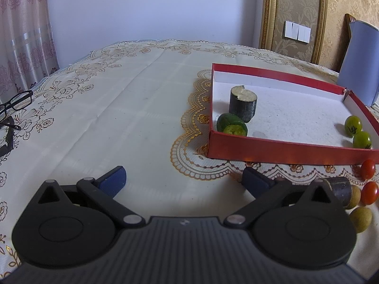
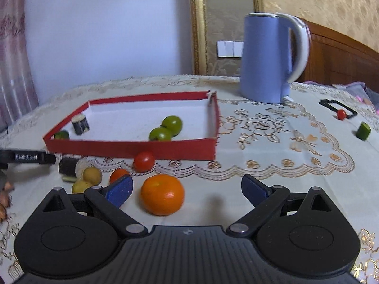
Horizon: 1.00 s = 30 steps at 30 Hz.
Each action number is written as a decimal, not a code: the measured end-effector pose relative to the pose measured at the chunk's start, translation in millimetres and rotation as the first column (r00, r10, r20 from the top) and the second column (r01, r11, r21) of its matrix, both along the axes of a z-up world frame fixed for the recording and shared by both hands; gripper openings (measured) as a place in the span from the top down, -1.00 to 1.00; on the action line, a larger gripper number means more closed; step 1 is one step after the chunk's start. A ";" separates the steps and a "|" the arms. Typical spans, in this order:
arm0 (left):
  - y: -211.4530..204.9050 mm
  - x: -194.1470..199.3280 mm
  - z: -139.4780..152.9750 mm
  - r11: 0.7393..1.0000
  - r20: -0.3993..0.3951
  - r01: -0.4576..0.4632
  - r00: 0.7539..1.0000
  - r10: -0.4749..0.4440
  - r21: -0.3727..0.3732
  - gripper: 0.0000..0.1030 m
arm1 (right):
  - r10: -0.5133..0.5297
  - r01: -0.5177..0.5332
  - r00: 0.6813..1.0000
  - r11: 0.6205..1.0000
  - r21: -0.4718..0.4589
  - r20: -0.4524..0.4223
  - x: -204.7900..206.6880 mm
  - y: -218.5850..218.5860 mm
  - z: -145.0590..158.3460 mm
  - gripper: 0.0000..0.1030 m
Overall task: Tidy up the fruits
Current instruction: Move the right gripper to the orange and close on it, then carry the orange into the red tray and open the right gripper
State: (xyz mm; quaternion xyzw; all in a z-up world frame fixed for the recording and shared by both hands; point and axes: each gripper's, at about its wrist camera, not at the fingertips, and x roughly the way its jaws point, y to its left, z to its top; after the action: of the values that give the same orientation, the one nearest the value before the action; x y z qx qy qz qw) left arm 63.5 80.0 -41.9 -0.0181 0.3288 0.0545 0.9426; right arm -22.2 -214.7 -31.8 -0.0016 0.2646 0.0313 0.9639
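While both sets of jaws stand wide apart with nothing clamped, the left gripper (image 1: 183, 181) is held over bare tablecloth (image 1: 118, 118) and the right gripper (image 2: 187, 189) over an orange (image 2: 162, 194), which lies just ahead of the jaws, nearer the left finger.

Writing: "GenRobot.AI" is read on a black bar (image 2: 28, 157) at the left edge of the right wrist view. Dark marks are seen on two green fruits (image 1: 357, 131), not legible.

Red box (image 2: 132, 146): white inside, set ahead of both grippers. Held within: the two green fruits at the right wall; a dark-skinned cut cylinder (image 1: 243, 106) and a cut green piece (image 1: 232, 126) in the near left corner.

Loose before the box: a red tomato (image 2: 143, 161) at its front wall, a second tomato (image 2: 117, 174) partly hidden by the right gripper's left finger, two yellowish round fruits (image 2: 88, 179), another dark cylinder (image 2: 69, 166).

Further right: a blue kettle (image 2: 267, 59), a black frame (image 2: 331, 104) with a small tomato (image 2: 341, 114), a green cut piece (image 2: 363, 131).

Far left: spectacles (image 1: 16, 105).
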 end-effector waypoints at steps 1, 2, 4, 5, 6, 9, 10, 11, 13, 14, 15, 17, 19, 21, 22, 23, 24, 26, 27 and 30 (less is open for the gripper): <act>0.2 0.0 0.0 1.000 0.000 0.000 1.000 0.000 0.000 -1.00 | 0.005 -0.005 1.000 1.000 -0.007 -0.002 0.4 3.3 -1.6 -0.78; 0.1 0.0 0.0 1.000 0.000 0.000 1.000 0.000 0.000 -1.00 | 0.013 -0.013 1.000 1.000 -0.016 -0.009 1.5 6.9 -2.9 -0.65; 0.1 0.0 0.0 1.000 0.000 0.000 1.000 0.000 0.000 -1.00 | 0.034 -0.034 0.999 0.999 -0.014 -0.031 3.3 11.0 -5.6 -0.14; 0.2 -0.1 0.0 1.000 0.000 0.000 1.000 0.000 0.000 -1.00 | 0.048 -0.048 0.998 0.999 0.002 -0.045 5.7 11.6 -7.2 -0.05; 0.1 -0.1 0.1 1.000 0.000 0.000 1.000 0.000 0.000 -1.00 | 0.058 -0.057 0.996 0.998 0.012 -0.066 8.8 12.1 -9.4 0.10; 0.1 0.0 0.1 1.000 0.000 0.000 1.000 0.000 0.000 -1.00 | 0.069 -0.070 0.995 0.998 -0.010 -0.068 8.2 17.6 -15.6 0.15; 0.1 -0.1 0.1 1.000 0.000 0.000 1.000 0.000 0.000 -1.00 | 0.066 -0.067 0.996 0.998 -0.004 -0.060 6.5 17.1 -15.0 0.15; 0.1 0.0 0.0 1.000 0.000 0.000 1.000 0.000 0.000 -1.00 | 0.065 -0.064 0.996 0.998 0.011 -0.054 5.5 15.2 -14.3 0.15; 0.2 0.0 0.1 1.000 0.000 0.000 1.000 0.000 0.000 -1.00 | 0.061 -0.059 0.997 0.998 0.036 -0.039 4.5 11.1 -10.2 0.16; 0.2 -0.1 0.0 1.000 0.000 0.000 1.000 0.000 0.000 -1.00 | 0.055 -0.054 0.998 0.998 0.032 -0.027 4.2 9.8 -7.2 0.16; 0.1 -0.1 0.1 1.000 0.000 0.000 1.000 0.000 0.000 -1.00 | 0.048 -0.047 0.999 0.999 0.020 -0.015 4.9 9.0 -3.7 0.16; 0.2 -0.1 0.1 1.000 0.000 0.000 1.000 0.000 0.000 -1.00 | 0.026 -0.026 0.999 1.000 0.000 0.019 8.3 6.7 5.0 0.16; 0.2 -0.1 0.1 1.000 0.000 0.000 1.000 0.000 0.000 -1.00 | 0.025 -0.025 0.999 1.000 -0.003 0.044 14.7 3.9 15.1 0.16; 0.0 -0.1 0.2 1.000 0.000 0.000 1.000 0.000 0.000 -1.00 | 0.024 -0.023 0.998 1.000 -0.019 0.064 24.4 4.1 23.8 0.16; 0.2 0.0 0.1 1.000 0.000 0.000 1.000 0.000 0.000 -1.00 | 0.018 -0.015 0.997 0.999 -0.036 0.076 31.4 5.0 27.0 0.16; 0.0 0.0 0.1 1.000 0.000 0.000 1.000 0.000 0.000 -1.00 | 0.013 -0.008 0.997 0.998 -0.058 0.078 39.2 6.8 28.2 0.16; 0.1 0.0 0.1 1.000 0.000 0.000 1.000 0.000 0.000 -1.00 | 0.006 -0.001 0.998 0.997 -0.075 0.070 50.3 7.5 28.0 0.16; 0.2 0.0 0.0 1.000 0.000 0.000 1.000 0.000 0.000 -1.00 | 0.008 -0.005 0.999 0.997 -0.072 0.040 70.3 6.2 24.7 0.16; 0.1 0.0 0.0 1.000 0.000 0.000 1.000 0.000 0.000 -1.00 | 0.011 -0.010 1.000 0.997 -0.075 0.025 79.5 6.2 21.6 0.16; 0.1 0.0 0.0 1.000 0.000 0.000 1.000 0.000 0.000 -1.00 | -0.009 0.009 1.000 0.995 -0.096 0.000 100.9 5.5 12.7 0.16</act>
State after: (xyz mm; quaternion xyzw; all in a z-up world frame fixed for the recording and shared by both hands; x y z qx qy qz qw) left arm 63.5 80.0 -41.8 -0.0178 0.3288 0.0545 0.9427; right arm 78.7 -209.2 -19.1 -0.0468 0.2658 0.0142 0.9628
